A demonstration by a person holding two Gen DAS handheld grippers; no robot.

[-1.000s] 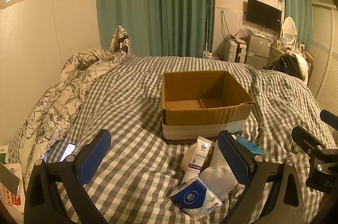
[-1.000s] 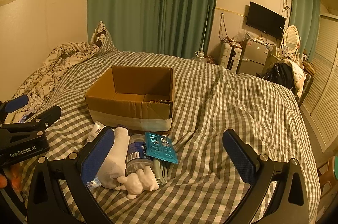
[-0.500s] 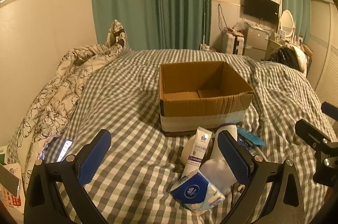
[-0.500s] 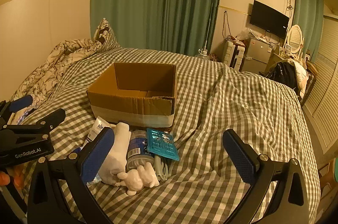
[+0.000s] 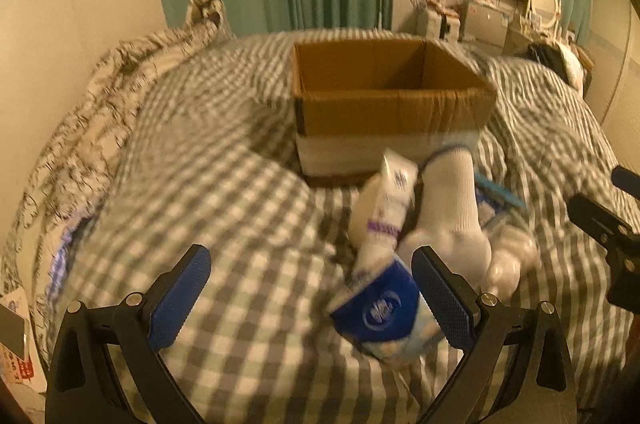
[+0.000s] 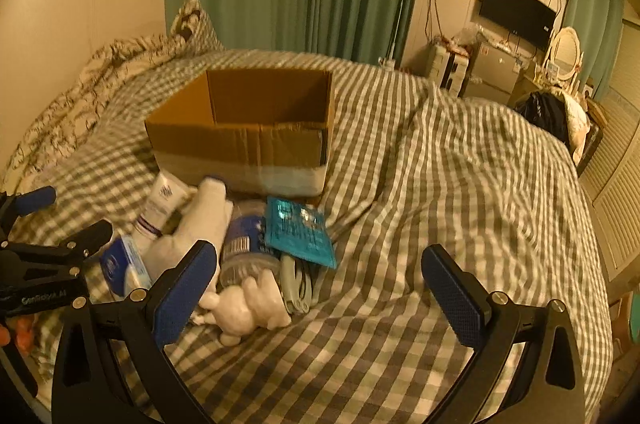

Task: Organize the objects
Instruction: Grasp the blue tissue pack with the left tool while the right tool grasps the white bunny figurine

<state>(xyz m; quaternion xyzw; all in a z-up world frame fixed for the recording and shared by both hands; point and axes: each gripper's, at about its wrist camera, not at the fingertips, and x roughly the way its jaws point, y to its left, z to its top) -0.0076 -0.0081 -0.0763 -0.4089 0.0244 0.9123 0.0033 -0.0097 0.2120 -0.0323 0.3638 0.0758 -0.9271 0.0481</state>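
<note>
An open, empty cardboard box (image 5: 390, 111) (image 6: 244, 135) stands on the checked bed. In front of it lies a pile: a white tube (image 5: 386, 207) (image 6: 158, 203), a white sock (image 5: 450, 207) (image 6: 196, 228), a blue tissue pack (image 5: 380, 308) (image 6: 120, 266), a plastic bottle (image 6: 244, 248), a teal packet (image 6: 300, 232), a white toy animal (image 6: 248, 304) and a grey cable (image 6: 298, 282). My left gripper (image 5: 312, 296) is open, just short of the tissue pack. My right gripper (image 6: 316, 292) is open and empty, low over the bed beside the toy.
A floral duvet (image 5: 92, 127) is bunched along the left wall. The checked bed sheet (image 6: 460, 183) spreads to the right. Green curtains, a TV and cluttered furniture (image 6: 492, 67) stand beyond the bed's far end.
Both grippers have moved forward and lower toward the pile; the box and objects look larger. The left view is blurred by motion. Both stay open.
</note>
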